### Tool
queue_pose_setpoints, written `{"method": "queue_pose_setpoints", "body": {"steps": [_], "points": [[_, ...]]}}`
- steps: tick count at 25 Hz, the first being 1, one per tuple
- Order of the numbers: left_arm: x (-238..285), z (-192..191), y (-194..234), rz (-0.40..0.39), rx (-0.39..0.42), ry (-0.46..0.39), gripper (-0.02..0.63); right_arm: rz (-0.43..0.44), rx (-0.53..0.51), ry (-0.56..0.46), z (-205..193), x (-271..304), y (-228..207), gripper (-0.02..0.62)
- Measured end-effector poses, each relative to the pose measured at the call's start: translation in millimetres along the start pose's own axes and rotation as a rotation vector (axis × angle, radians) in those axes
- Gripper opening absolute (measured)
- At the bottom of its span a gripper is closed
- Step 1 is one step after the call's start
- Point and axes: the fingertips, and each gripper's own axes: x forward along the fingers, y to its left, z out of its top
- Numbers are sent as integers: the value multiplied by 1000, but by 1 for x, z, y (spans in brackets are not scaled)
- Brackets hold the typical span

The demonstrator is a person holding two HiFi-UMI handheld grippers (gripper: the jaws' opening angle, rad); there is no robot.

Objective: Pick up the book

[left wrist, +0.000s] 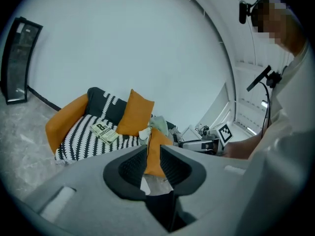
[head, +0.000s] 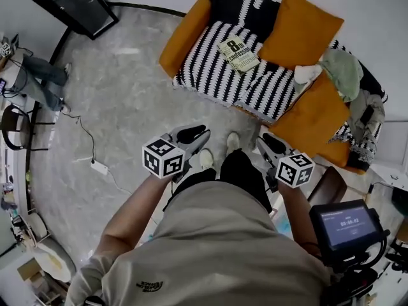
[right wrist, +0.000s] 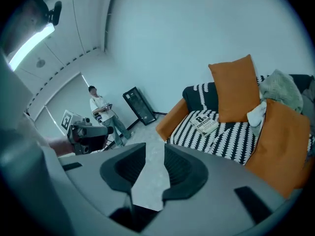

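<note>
Where the book lies: the book (head: 238, 53) is flat, cover up, on the black-and-white striped seat of the sofa (head: 210, 78), just beside an upright orange cushion (head: 299, 27).
Left gripper: the left gripper (left wrist: 153, 154) is held over the grey floor (head: 115, 88), short of the sofa. Its jaws stand a narrow gap apart, with nothing between them and nothing touched.
Right gripper: the right gripper (right wrist: 155, 154) is level with the left one. Its jaws are parted a little wider, and they too are empty and touch nothing.
Separation: both grippers are well apart from the book and point toward the sofa.
Bystander: a person (right wrist: 101, 109) stands at the far wall near a dark leaning panel (right wrist: 139, 105).
</note>
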Motion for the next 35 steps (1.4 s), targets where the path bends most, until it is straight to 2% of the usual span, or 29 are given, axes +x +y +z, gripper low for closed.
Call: {"method": "queue_pose_setpoints", "body": {"steps": [3, 10, 15, 21, 26, 32, 35], "points": [[3, 10, 10, 7, 4, -1, 69, -18, 56, -15, 6, 11, -18, 126], [87, 59, 119, 50, -58, 74, 75, -51, 180, 32, 46, 118, -136, 127], [148, 77, 187, 89, -44, 166, 81, -81, 212, 57, 68, 175, -209, 127], [252, 73, 299, 113, -58, 311, 94, -104, 324, 108, 68, 254, -309, 127], [303, 82, 365, 132, -56, 345, 101, -120, 413, 110, 74, 299, -353, 127], [378, 45, 460, 189, -95, 412, 117, -155, 528, 141, 41, 366, -433, 127], [407, 36, 499, 208, -87, 434, 127, -166, 583, 129, 33, 391, -459, 127]]}}
